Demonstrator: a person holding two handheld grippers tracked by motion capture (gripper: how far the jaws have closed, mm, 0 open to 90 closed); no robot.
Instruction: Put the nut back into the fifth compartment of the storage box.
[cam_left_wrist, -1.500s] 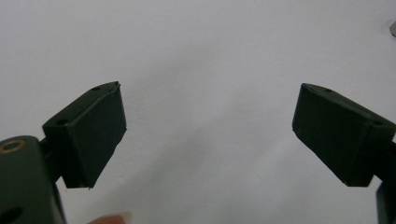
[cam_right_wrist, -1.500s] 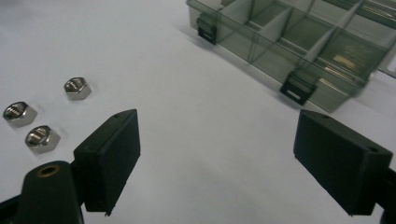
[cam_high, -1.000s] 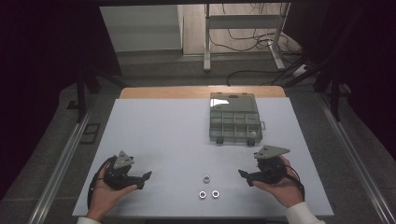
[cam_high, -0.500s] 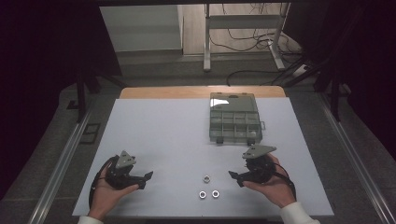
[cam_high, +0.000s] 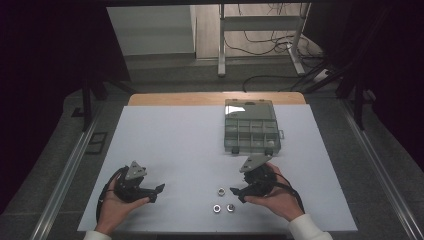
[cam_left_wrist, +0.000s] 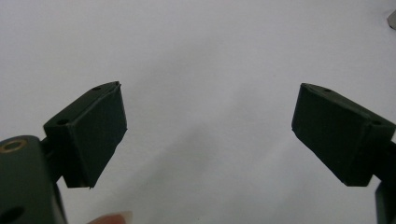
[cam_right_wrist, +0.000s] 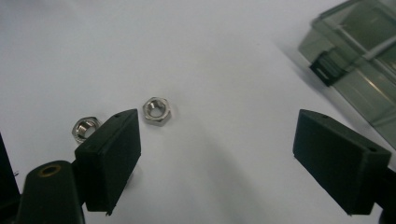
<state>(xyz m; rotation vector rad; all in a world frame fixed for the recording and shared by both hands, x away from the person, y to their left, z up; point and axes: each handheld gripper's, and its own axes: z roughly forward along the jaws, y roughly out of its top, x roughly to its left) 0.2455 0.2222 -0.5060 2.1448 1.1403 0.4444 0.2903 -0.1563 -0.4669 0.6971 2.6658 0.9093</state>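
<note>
White worktop (cam_high: 170, 150) is left bare around three nuts (cam_high: 221, 191) near its front edge. Just right of them the right gripper (cam_high: 239, 192) is held wide open; the left gripper (cam_high: 159, 189), well left, likewise. An organiser box (cam_high: 250, 131) lies beyond.

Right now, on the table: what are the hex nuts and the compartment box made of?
Hex nuts: look like bright steel, possibly plated; silvery, shiny facets, threaded bore visible. Compartment box: looks like translucent smoky-grey plastic; dividers show through its walls, and a darker latch sits on its edge. Exact alloy or polymer can't be told.
</note>
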